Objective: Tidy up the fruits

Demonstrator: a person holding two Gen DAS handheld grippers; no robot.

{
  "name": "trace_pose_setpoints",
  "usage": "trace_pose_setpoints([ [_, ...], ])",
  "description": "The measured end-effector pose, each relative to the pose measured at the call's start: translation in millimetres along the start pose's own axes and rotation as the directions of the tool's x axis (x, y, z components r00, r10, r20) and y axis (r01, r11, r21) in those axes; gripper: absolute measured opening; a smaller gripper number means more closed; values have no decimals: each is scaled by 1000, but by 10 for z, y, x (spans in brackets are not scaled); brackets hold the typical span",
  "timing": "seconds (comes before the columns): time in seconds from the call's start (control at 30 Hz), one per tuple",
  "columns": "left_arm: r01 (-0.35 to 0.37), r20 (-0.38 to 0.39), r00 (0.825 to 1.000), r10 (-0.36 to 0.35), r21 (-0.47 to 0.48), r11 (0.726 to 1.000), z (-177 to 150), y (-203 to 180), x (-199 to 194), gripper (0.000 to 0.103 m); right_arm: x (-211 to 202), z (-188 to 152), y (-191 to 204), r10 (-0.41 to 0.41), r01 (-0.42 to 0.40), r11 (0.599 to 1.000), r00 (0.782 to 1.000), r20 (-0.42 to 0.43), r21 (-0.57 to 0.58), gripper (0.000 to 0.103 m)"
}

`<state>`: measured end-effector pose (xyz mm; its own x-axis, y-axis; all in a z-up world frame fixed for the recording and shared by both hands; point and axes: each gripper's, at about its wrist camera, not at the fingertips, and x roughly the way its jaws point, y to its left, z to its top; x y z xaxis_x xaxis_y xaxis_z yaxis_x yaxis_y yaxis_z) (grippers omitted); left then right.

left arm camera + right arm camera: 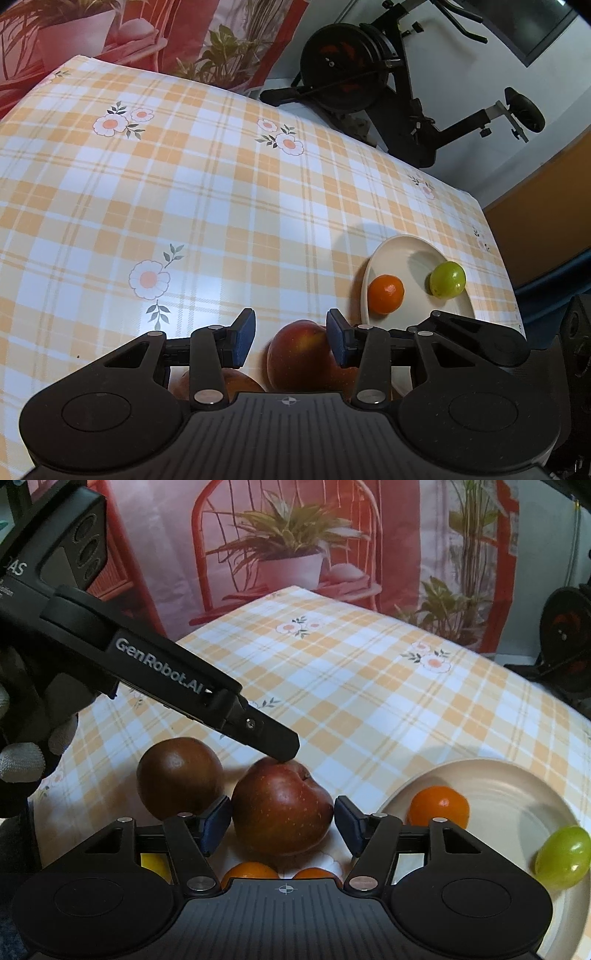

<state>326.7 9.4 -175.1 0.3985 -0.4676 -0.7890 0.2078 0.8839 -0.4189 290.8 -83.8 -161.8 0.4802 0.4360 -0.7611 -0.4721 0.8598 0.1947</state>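
A red apple (280,806) lies on the checked tablecloth between the pads of my right gripper (282,825), whose jaws stand apart just beside its flanks without pressing it. My left gripper (284,751) reaches in from the left, and its tip rests on the apple's top. In the left wrist view that gripper (291,341) is open, with the red apple (299,354) below its gap. A cream plate (498,775) at the right holds a small orange (439,806) and a green fruit (563,856). The plate (391,251), orange (386,293) and green fruit (447,278) also show from the left wrist.
A brown round fruit (179,775) sits left of the apple. Two more oranges (249,871) and something yellow (155,864) peek out under my right gripper. A gloved hand (22,760) holds the left gripper. An exercise bike (351,66) stands beyond the table's far edge.
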Motion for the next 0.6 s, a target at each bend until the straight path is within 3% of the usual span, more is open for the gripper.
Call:
trace_pose_setpoints([
  [0.3,-6,4,1000,6,-5,1000,0,-4,-1,44,-7,-25,5,-4,4,1000,1000,25,-2,56],
  [0.6,-3,41,999,6,-70,998,89,98,-53,44,55,29,219,-164,184,967,979,120,-177,56],
])
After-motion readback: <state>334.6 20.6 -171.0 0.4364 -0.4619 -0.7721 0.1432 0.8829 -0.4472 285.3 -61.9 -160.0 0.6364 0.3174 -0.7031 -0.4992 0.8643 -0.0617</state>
